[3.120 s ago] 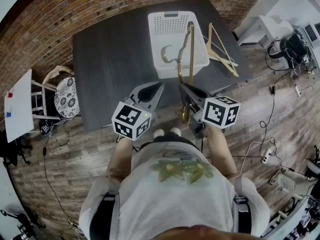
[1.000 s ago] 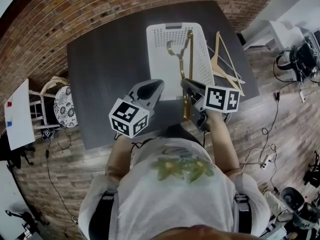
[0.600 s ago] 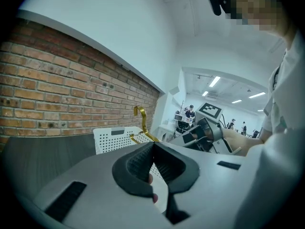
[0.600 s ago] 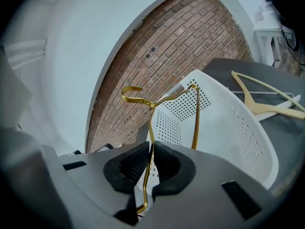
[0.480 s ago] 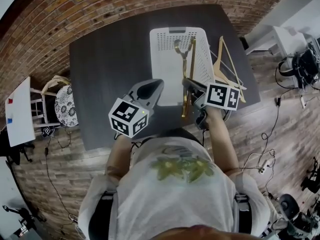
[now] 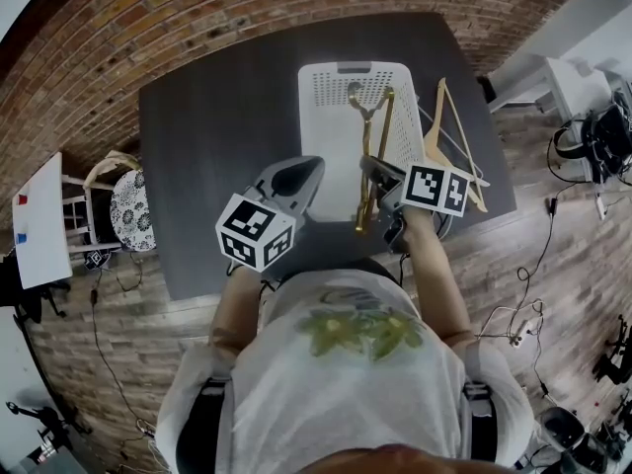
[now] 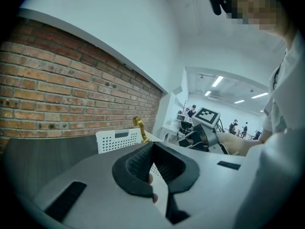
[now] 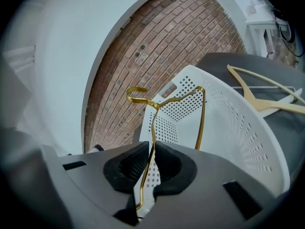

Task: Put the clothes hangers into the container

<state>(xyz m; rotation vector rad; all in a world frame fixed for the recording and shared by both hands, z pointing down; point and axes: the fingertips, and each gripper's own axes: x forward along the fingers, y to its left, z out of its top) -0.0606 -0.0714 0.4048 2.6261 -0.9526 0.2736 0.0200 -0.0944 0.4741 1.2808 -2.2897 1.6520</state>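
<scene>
A thin gold hanger [image 6: 379,126] hangs tilted over the white perforated basket [image 6: 341,68], hook toward the far end. My right gripper [image 6: 367,166] is shut on its lower wire, near the basket's near rim. In the right gripper view the gold hanger [image 8: 200,113] runs up between the closed pads, with the basket [image 8: 248,142] behind it. A wooden hanger [image 6: 444,131] lies on the dark table [image 6: 217,146], right of the basket. My left gripper [image 6: 314,166] hovers left of the basket, jaws together and empty. Its view shows the left gripper [image 7: 152,144], the basket [image 7: 114,140] and the gold hook [image 7: 138,124].
The wooden hanger [image 8: 257,97] reaches the table's right edge. A chair with a patterned cushion [image 6: 128,205] and a white board [image 6: 35,225] stand left of the table. Cables lie on the floor [image 6: 533,284] at right. A brick wall runs behind the table.
My right gripper has carried the gold hanger farther over the basket, so the hook now sits deeper toward its far end. The left gripper has hardly shifted.
</scene>
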